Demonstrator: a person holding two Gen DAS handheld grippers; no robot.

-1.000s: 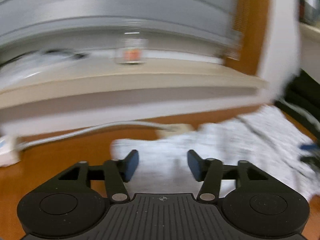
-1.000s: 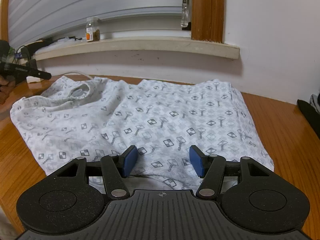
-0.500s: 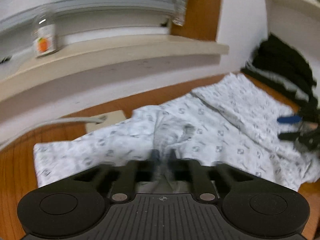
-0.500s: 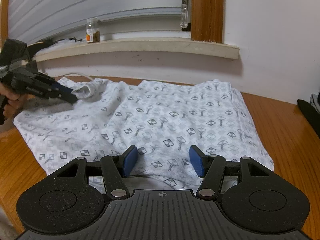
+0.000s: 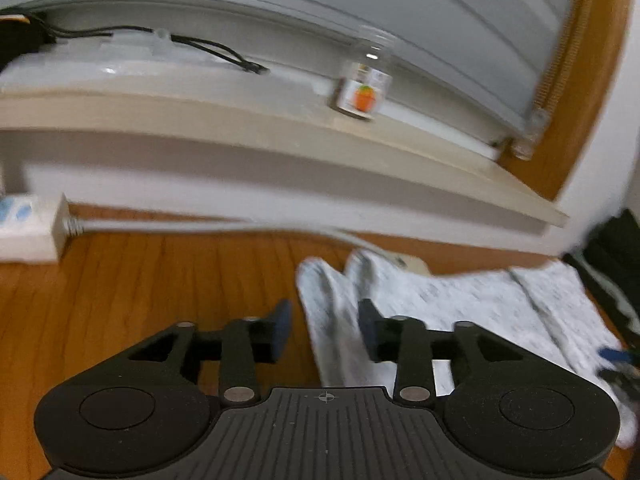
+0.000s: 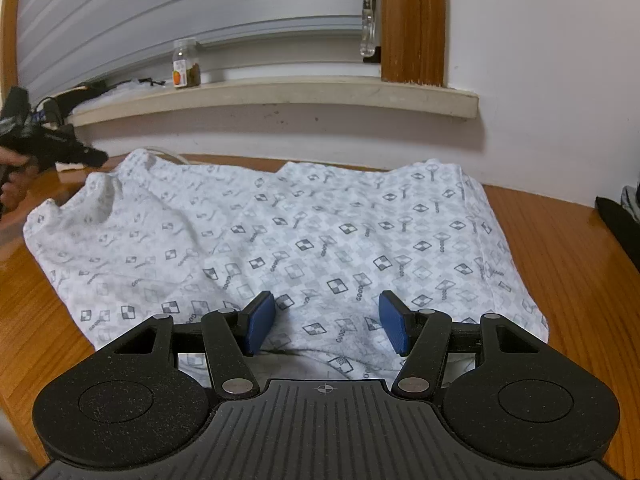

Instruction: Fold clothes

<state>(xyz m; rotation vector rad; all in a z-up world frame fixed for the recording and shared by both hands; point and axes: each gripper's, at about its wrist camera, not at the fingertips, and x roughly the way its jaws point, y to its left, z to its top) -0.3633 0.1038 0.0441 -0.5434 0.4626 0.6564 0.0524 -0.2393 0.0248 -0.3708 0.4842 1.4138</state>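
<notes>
A white garment with a grey checked print [image 6: 304, 236] lies spread flat across the wooden table [image 6: 560, 240], filling the centre of the right wrist view. The right gripper [image 6: 326, 326] hovers over its near hem, blue pads parted and empty. In the blurred left wrist view, the left gripper [image 5: 324, 330] is likewise released at the garment's edge, lower centre.

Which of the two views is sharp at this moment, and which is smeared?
Right wrist view: sharp, the print on the patterned garment readable, mild sheen on the wooden table. Left wrist view: motion-blurred, garment print smeared, jar on the sill streaked; only the left gripper itself stays crisp.
</notes>
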